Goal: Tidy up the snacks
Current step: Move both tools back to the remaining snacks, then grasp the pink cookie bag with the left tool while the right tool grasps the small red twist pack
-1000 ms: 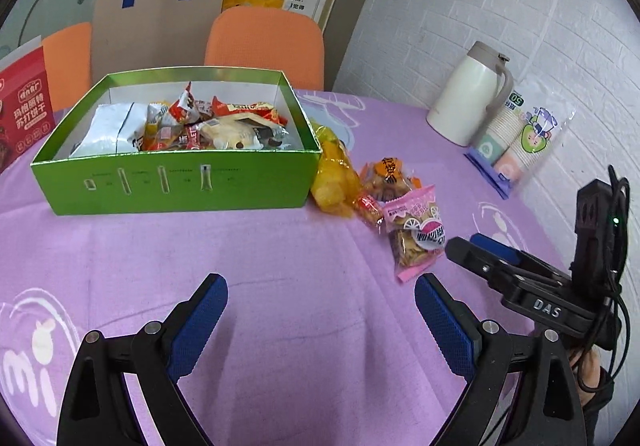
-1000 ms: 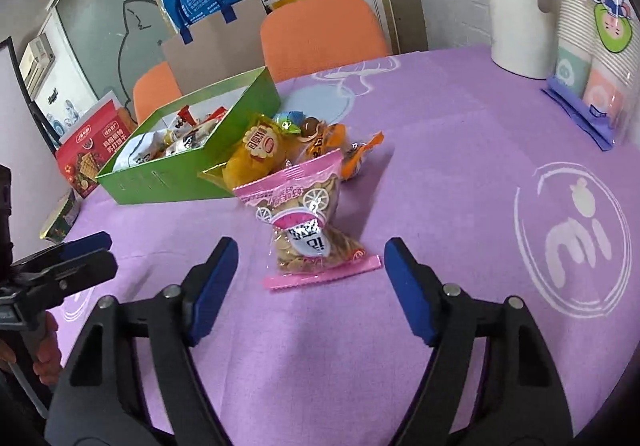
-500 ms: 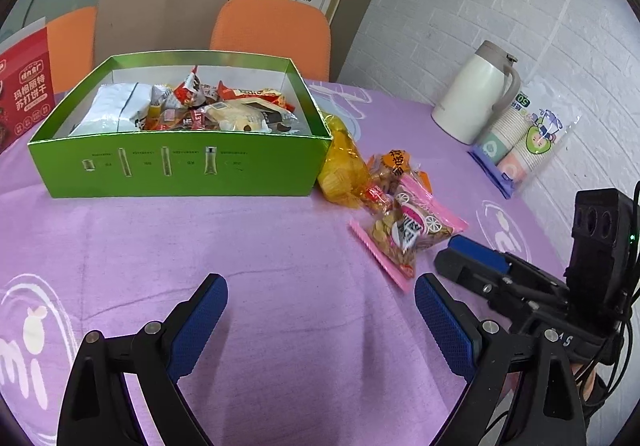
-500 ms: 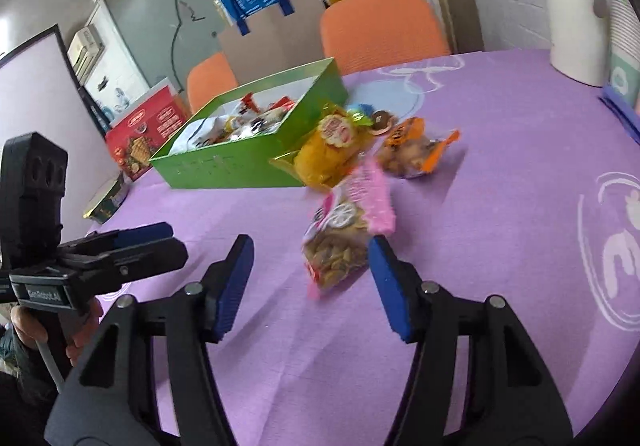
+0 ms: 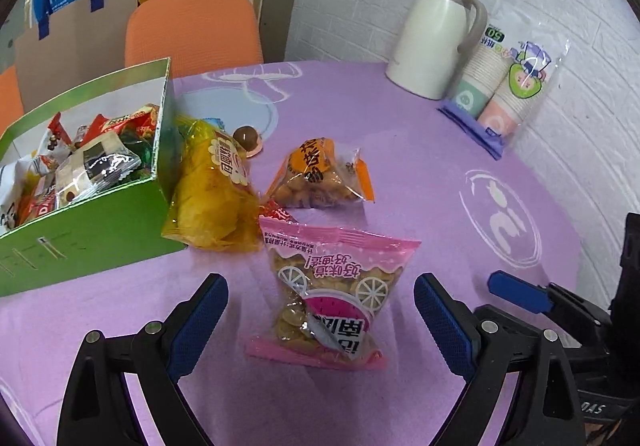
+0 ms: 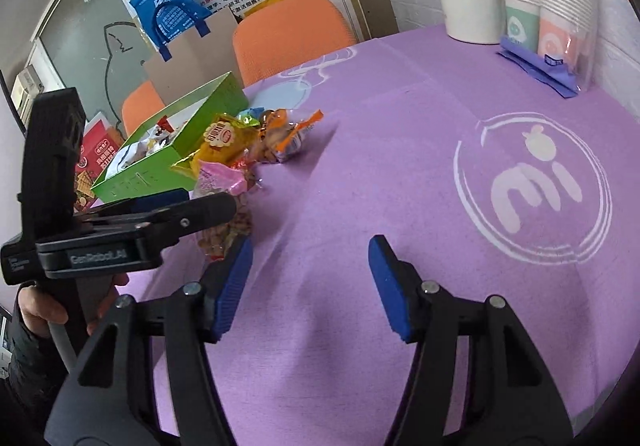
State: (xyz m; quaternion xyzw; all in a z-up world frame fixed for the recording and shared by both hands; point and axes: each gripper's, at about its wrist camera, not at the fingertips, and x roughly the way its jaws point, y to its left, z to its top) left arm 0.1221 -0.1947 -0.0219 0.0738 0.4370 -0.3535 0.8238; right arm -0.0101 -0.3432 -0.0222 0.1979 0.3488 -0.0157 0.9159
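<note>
Pink crinkly snack packet (image 5: 326, 300) is framed by the spread left gripper (image 5: 320, 312); if pinched off-centre, it could be crushed or slipped, while the right gripper (image 6: 310, 286) is held spread and empty

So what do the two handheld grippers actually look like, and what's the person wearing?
Both are black plastic clamp-style tools with silver screws and ribbed blue pads. The left gripper has a boxy black body printed GenRobot.AI, seen from the right wrist view. The right gripper looks the same. A dark sleeve covers the left wrist.
</note>
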